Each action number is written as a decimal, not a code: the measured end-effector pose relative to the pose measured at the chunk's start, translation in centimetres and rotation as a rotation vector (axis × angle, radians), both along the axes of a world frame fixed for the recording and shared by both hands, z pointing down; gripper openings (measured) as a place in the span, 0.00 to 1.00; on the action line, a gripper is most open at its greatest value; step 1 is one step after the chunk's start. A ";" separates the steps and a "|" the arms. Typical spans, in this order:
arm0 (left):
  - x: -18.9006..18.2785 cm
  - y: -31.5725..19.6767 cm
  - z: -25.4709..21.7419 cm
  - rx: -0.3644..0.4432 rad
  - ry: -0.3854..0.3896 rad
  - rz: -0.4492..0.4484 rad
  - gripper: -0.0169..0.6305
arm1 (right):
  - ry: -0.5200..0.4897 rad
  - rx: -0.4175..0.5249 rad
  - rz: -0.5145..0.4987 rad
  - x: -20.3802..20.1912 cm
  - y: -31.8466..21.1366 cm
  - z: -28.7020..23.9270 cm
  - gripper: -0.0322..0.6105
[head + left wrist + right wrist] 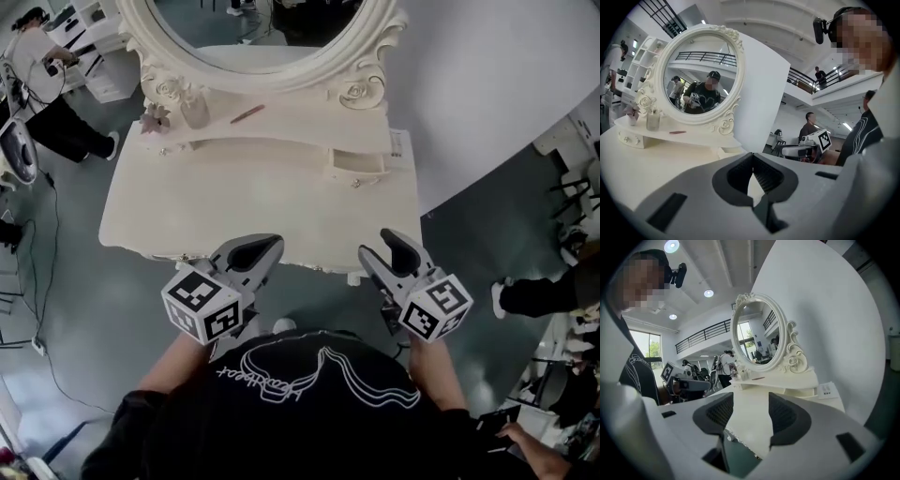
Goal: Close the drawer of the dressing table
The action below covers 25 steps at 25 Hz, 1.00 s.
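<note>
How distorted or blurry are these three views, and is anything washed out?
Head view: fisheye bows the dressing table, even light, sharp. Left gripper view: dark round vignette, mirror crisp, left gripper up close soft. Right gripper view: same vignette, window at left washed out.

Bits around the room
A clear bottle stood near a pink stick, a white card lay well to their right, and a person stood far left on the grey floor.

Matt painted dressing table, glossy glass mirror.
</note>
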<state>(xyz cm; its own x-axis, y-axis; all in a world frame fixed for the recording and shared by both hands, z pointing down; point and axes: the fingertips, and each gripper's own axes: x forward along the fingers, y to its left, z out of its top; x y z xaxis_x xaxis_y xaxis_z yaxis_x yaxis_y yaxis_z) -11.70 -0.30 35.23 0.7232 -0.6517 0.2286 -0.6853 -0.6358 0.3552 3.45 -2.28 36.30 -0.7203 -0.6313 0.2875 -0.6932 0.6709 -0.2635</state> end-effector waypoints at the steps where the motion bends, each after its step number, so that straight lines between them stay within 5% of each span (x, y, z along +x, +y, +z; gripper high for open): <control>1: -0.4 -0.8 0.3 -0.002 -0.001 0.004 0.03 | 0.011 -0.002 0.011 -0.4 -0.6 0.4 0.40; 18: 0.8 -9.3 5.9 -0.069 -0.014 0.032 0.03 | 0.182 -0.088 0.119 -0.1 -9.7 9.7 0.37; 25: 0.1 -12.8 8.8 -0.171 0.007 -0.014 0.03 | 0.225 -0.156 0.162 0.7 -14.0 14.1 0.35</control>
<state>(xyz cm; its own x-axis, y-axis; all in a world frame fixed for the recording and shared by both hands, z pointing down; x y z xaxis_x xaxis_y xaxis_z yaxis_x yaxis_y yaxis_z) -11.59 -13.09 44.03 0.7164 -0.6135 0.3322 -0.6906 -0.5562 0.4622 4.13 -16.25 50.36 -0.5218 -0.6683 0.5302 -0.8400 0.5110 -0.1827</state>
